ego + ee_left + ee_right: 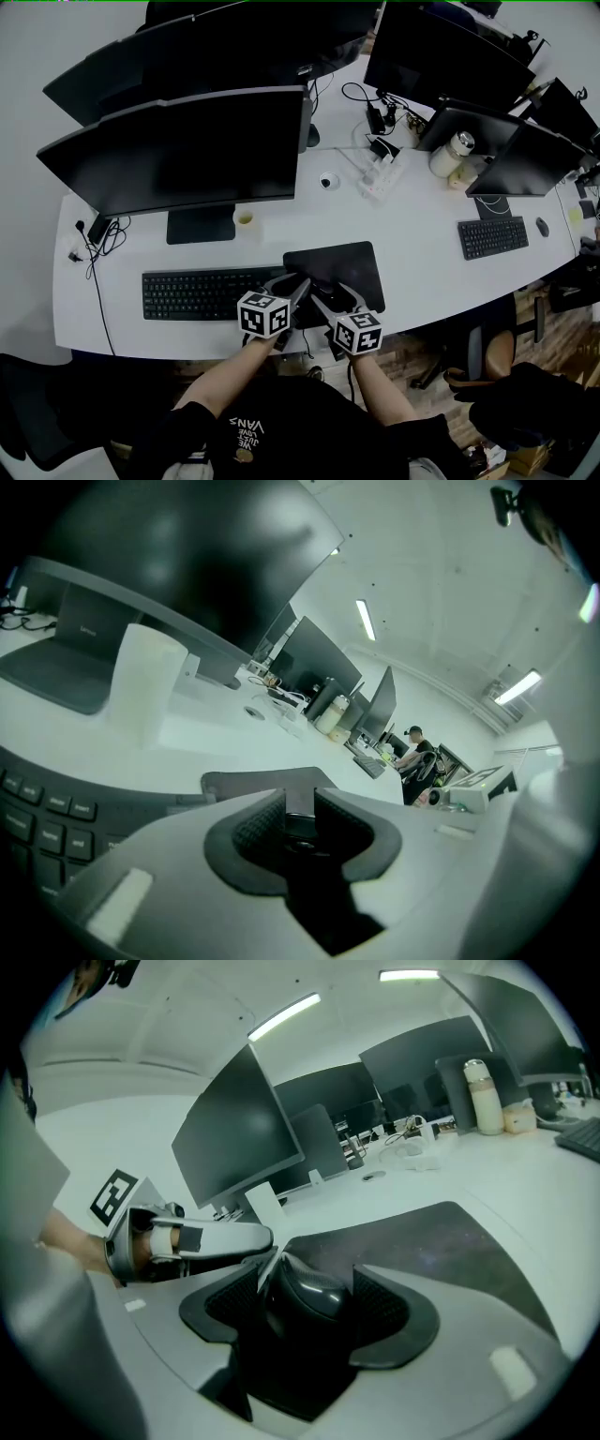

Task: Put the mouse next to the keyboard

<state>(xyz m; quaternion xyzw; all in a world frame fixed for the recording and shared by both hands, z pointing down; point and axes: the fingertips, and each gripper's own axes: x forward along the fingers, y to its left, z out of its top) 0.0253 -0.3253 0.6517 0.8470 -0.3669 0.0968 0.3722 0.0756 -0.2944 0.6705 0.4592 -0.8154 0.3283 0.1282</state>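
Observation:
The black mouse [305, 1302] lies on the dark mouse pad [342, 262], just right of the black keyboard [197, 292]. My right gripper [309, 1279] stands open around it, with a gap between the mouse and the right-hand pad. My left gripper [298, 803] comes in from the keyboard side and is shut on a narrow black part of the mouse [300, 825]. One of the left gripper's fingers [225, 1237] reaches the mouse's left side in the right gripper view. In the head view both grippers [298, 286] [330, 292] meet over the pad's front left corner and hide the mouse.
A large monitor [187, 155] stands behind the keyboard, with a small white cup [246, 220] by its foot. Further right are a power strip [380, 178], a bottle [455, 150], more screens and a second keyboard [492, 237]. The table's front edge runs just below the grippers.

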